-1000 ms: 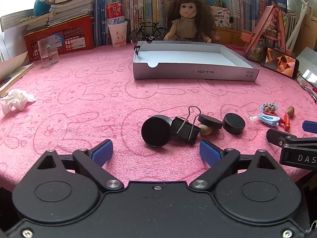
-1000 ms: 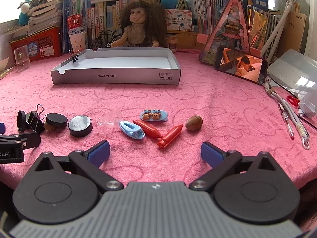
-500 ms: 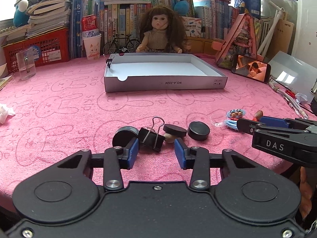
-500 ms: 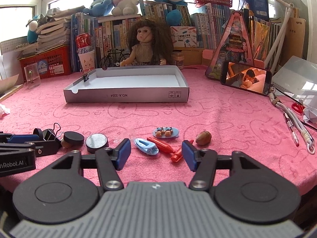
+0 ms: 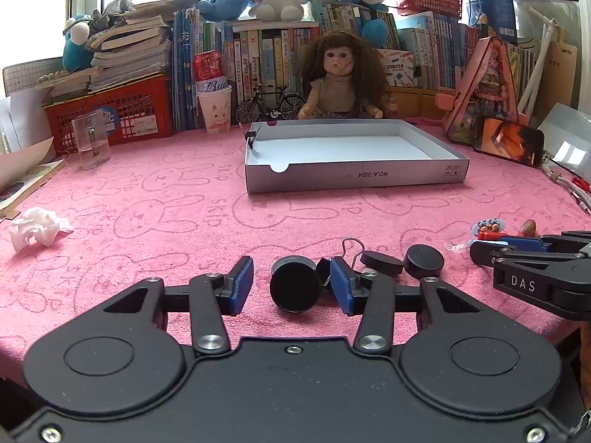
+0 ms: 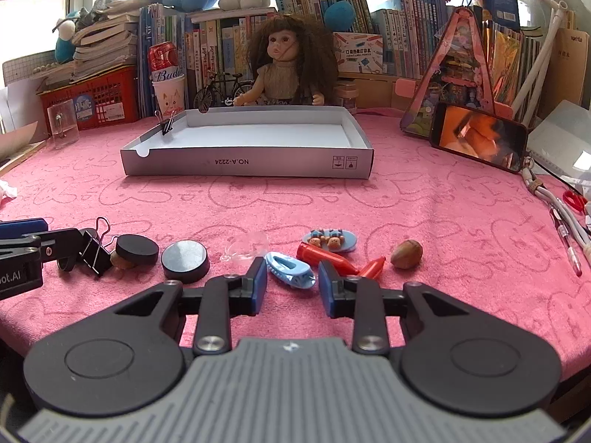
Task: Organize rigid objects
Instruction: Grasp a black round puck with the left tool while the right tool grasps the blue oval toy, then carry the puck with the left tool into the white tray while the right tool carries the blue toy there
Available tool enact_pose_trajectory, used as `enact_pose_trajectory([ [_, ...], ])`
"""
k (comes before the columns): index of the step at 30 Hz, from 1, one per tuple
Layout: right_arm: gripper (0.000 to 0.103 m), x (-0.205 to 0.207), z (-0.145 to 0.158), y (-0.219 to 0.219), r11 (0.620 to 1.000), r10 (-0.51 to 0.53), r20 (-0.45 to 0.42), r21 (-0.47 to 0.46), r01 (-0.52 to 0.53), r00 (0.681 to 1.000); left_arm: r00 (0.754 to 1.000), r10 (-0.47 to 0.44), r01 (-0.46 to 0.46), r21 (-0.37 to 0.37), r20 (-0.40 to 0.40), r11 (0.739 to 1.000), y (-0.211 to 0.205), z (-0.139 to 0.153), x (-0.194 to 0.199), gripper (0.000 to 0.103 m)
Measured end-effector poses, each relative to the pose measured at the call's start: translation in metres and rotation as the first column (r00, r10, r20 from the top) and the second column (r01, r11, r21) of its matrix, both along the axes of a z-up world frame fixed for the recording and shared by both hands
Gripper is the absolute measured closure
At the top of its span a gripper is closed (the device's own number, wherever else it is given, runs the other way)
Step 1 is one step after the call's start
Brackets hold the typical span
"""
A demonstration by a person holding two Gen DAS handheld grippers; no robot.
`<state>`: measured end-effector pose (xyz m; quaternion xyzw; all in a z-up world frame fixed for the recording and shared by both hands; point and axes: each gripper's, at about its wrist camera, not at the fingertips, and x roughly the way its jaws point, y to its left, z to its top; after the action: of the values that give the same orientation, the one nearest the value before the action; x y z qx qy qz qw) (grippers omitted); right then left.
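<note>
Pink cloth [image 5: 147, 199]; left gripper [image 5: 291, 284] opening around black disc [image 5: 294, 288]; right gripper [image 6: 291, 284] closing around blue clip [image 6: 290, 270].

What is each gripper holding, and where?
Nothing yet. Left gripper, jaws opening, straddles the black disc; right gripper, jaws closing, straddles the blue clip.

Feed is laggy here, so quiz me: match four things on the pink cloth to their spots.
1 black disc
2 blue clip
3 small binder clip
4 nut

a on box wall
b right of red pieces
c between left gripper fingers
d between right gripper fingers

Pairs: 1-c, 2-d, 3-a, 4-b
</note>
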<state>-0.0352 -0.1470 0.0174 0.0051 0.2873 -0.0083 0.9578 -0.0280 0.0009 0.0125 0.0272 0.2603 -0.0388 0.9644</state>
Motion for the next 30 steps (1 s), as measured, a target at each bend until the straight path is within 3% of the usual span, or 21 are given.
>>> enact_pose_trajectory([
  [3,0.069,0.006,-0.001,0.002,1.0,0.011,0.004,-0.016,-0.011,1.0,1.0,-0.003,0.003,0.002,-0.008,1.0,0.0,-0.002,0.002,0.057],
  [6,0.082,0.008,0.0,0.002,1.0,0.012,0.002,-0.016,-0.012,1.0,1.0,-0.001,0.001,0.001,-0.017,1.0,0.001,-0.005,0.004,0.057],
  [22,0.082,-0.02,0.009,0.004,0.978,0.207,-0.007,-0.021,-0.207,0.978,0.999,-0.019,0.018,-0.026,-0.032,1.0,0.004,-0.009,0.007,0.062],
  [24,0.081,-0.022,0.008,0.001,0.978,0.21,-0.012,-0.013,-0.21,0.978,0.999,-0.018,0.018,-0.029,-0.033,0.999,0.003,-0.01,0.007,0.062],
  [26,0.072,-0.025,0.007,-0.001,0.976,0.218,-0.011,-0.009,-0.218,0.976,0.999,-0.019,0.018,-0.031,-0.032,0.999,0.003,-0.01,0.007,0.062],
  [30,0.071,-0.03,0.007,-0.004,0.975,0.221,-0.011,-0.011,-0.221,0.975,0.999,-0.021,0.02,-0.036,-0.03,0.999,0.003,-0.01,0.007,0.062],
])
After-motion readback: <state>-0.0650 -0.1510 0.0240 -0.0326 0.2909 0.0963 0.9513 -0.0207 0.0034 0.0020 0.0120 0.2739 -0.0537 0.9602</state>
